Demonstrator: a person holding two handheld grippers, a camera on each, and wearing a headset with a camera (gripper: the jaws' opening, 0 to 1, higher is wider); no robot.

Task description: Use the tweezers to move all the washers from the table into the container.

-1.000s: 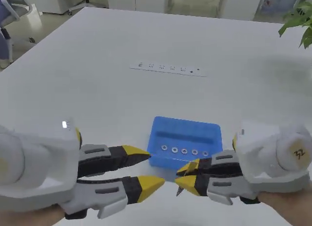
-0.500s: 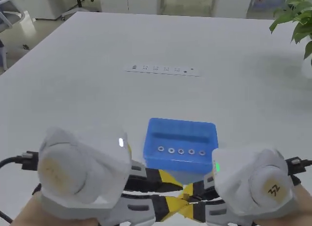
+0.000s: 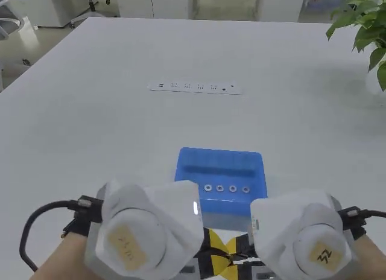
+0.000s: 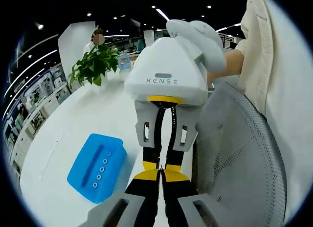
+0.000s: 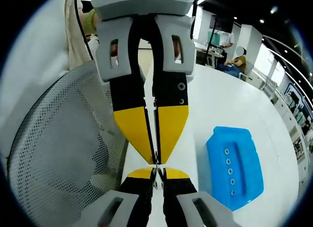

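Head view: left gripper (image 3: 214, 244) and right gripper (image 3: 236, 253) have pulled back to the near edge, tips meeting, washers (image 3: 226, 188) lined in the container (image 3: 220, 162) just beyond — in each gripper view the jaws press together, apparently empty — so the task seems done.

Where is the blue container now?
The container sits low centre in the head view, on the table just beyond the left gripper and right gripper, washers lined inside.

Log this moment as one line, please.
left gripper: shut | right gripper: shut, tip to tip | washers: row in container
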